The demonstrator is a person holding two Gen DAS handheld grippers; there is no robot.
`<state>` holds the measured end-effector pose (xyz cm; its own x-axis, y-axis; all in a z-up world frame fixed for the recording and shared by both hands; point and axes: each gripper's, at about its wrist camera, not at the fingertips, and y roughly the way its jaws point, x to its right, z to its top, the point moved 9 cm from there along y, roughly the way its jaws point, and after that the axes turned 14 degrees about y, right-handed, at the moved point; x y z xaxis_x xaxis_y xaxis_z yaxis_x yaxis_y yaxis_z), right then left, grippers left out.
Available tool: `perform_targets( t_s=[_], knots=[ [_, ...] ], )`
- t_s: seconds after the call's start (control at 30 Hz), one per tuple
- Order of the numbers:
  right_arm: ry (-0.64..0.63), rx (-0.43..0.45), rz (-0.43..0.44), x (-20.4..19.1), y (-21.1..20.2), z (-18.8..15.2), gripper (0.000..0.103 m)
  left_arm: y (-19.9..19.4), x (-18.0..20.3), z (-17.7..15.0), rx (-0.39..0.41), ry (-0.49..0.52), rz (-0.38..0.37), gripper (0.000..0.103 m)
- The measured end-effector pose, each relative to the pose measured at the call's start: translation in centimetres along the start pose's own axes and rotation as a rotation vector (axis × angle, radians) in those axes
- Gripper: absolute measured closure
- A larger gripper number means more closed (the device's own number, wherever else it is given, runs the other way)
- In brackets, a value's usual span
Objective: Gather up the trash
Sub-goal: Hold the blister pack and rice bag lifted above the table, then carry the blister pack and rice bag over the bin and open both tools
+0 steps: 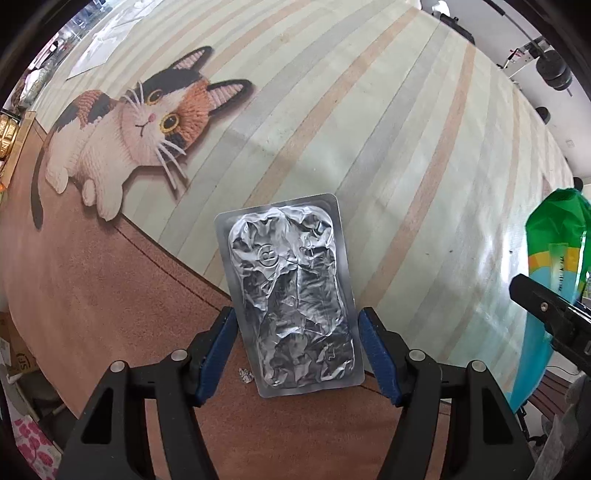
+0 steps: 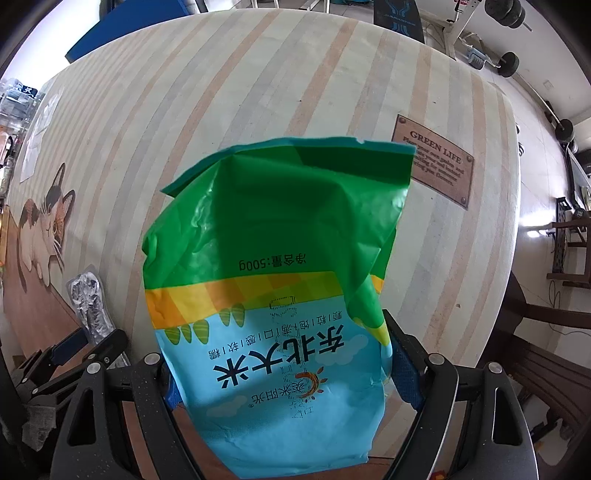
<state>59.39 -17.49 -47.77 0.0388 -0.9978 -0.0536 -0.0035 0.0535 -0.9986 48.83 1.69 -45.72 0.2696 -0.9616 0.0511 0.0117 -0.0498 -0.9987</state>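
A crumpled silver foil blister pack lies flat on the table mat, straddling the brown and striped areas. My left gripper points down over its near half, blue pads on either side with a thin gap each, so it is open around the pack. The right wrist view shows the same foil pack at the left, with the left gripper beside it. My right gripper is shut on a green, yellow and blue rice bag, which hangs above the table. The bag and right gripper also appear at the left view's right edge.
The mat has pale stripes, a printed calico cat and a brown "Green Life" plaque. A tiny foil scrap lies left of the pack. Dumbbells and a wooden bench stand beyond the table's edge.
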Motion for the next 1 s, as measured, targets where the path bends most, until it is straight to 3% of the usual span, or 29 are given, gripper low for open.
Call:
perform_targets(
  t_s=[0.37,0.6,0.83,1.0],
  knots=[
    [-0.02,0.024,0.024,-0.9,-1.9,-1.0,0.016,-8.6,-2.8,-2.3,0.153,-0.012,-0.041,0.039],
    [-0.085,0.06,0.053,-3.4,-4.9,-3.9,0.017,-8.5,-6.5,-6.3,0.246,-0.071,-0.091,0.039],
    [-0.159,0.095,0.078,-7.1,-7.6,-10.8,0.017,-11.6,-10.0,-13.3,0.337,-0.144,-0.145,0.039],
    [-0.228,0.113,0.096,-10.6,-9.3,-19.4,0.017,-12.9,-14.0,-22.2,0.388,-0.206,-0.159,0.039]
  ],
)
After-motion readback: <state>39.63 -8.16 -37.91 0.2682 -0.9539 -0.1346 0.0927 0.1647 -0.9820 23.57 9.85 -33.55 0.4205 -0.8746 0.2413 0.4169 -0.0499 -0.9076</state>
